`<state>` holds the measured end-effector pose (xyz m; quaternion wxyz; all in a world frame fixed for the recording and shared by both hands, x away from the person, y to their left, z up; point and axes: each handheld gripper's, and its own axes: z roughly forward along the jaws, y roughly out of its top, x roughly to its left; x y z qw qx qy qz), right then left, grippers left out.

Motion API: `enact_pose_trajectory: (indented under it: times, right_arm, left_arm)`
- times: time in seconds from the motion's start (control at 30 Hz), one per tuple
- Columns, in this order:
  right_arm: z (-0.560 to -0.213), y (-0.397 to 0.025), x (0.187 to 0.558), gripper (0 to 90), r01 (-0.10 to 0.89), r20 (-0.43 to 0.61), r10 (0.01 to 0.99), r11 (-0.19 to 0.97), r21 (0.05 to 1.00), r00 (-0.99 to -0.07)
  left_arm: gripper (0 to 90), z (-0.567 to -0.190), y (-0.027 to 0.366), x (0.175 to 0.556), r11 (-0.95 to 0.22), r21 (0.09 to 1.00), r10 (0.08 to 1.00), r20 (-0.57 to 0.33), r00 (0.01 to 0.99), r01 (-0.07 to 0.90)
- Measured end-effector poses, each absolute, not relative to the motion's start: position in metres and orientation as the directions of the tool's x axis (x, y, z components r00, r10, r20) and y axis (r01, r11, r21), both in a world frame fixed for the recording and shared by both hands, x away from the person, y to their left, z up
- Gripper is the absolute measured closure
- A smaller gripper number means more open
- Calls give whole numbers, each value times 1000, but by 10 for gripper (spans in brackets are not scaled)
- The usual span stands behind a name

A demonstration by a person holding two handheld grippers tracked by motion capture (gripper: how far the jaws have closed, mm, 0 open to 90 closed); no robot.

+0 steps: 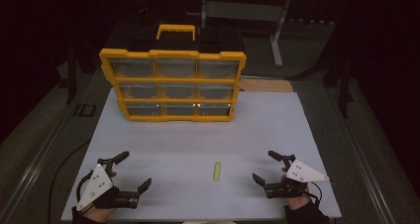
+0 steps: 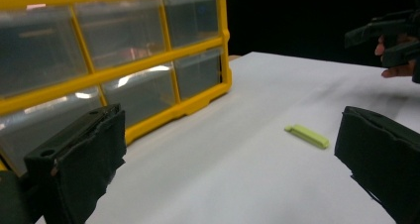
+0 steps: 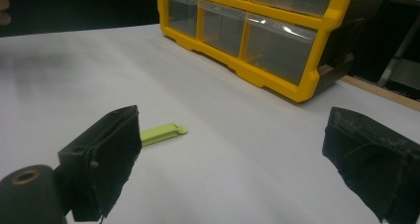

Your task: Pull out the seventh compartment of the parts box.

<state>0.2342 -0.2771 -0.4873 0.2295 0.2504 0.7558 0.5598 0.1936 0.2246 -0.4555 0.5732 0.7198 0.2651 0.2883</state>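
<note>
Lying flat on the white table [image 1: 198,140], near its front edge and roughly midway between the two grippers: a small yellow-green clip [image 1: 216,171], untouched. Resting at the front left corner, the left gripper [image 1: 132,171], jaws spread wide apart and gripping nothing, a grey three-cornered plate on top. Sitting at the front right, the right gripper [image 1: 264,167], jaws likewise wide apart and gripping nothing, well clear of the clip. Showing in the left gripper view between the two black jaws, the clip [image 2: 307,135], closer to the right-hand jaw, with the other hand farther off at the upper right. Peeking out in the right gripper view from just behind the left-hand jaw, the clip [image 3: 163,133]. Standing upright at the far side of the table, well apart from the clip: a yellow organizer case [image 1: 173,80] with clear compartments and a handle on top.
</note>
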Motion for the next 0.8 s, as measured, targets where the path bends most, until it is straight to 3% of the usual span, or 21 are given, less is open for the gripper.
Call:
enact_pose_trajectory:
  times: [0.2, 0.8]
  right_arm:
    - [-487, -276, 234, 81, 115, -71, 630, 249, 962, -774]
    - [-485, -275, 233, 81, 97, -80, 618, 248, 964, -782]
  left_arm:
    - [0, -429, 223, 204, -256, 967, 702, 193, 685, -10]
    - [0, -383, 219, 251, -339, 934, 666, 322, 673, -111]
